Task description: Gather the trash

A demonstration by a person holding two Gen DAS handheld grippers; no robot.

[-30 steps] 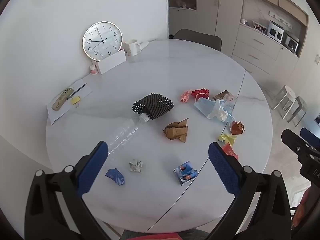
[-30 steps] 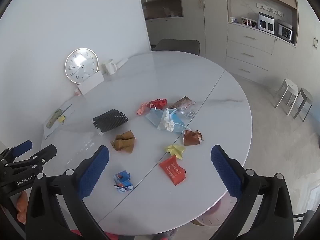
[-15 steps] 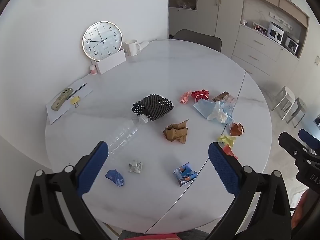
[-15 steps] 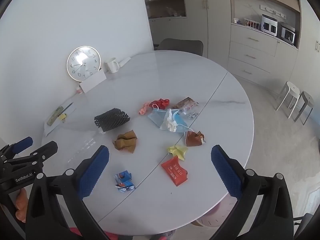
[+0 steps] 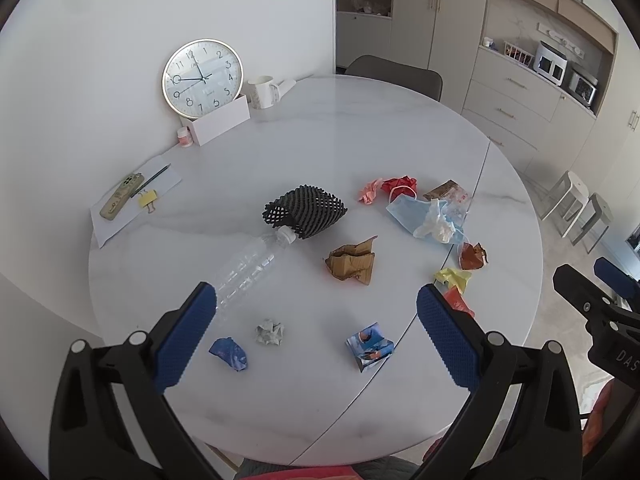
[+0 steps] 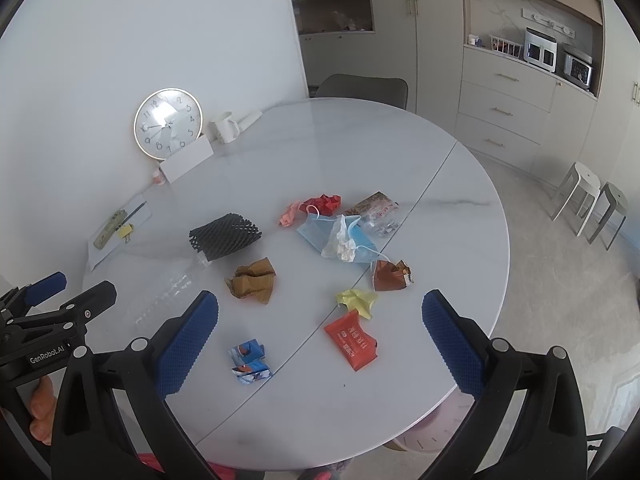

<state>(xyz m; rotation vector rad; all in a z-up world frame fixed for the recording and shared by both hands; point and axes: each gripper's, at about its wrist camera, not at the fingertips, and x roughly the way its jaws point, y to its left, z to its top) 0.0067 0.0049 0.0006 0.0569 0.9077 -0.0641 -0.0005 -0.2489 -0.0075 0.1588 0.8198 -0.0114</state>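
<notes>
Crumpled trash lies scattered across a round white marble table (image 5: 280,152). The left tool (image 5: 316,334), jaws wide apart and empty, hovers above the near edge; a folded blue printed wrapper (image 5: 370,346) sits just ahead between its fingers. The right tool (image 6: 320,338), equally open, hangs nearest a flat red packet (image 6: 352,340).

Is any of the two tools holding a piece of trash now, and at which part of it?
Nothing is held. The left tool and the right tool both stand wide open above the table, with no trash between their fingers.
</notes>
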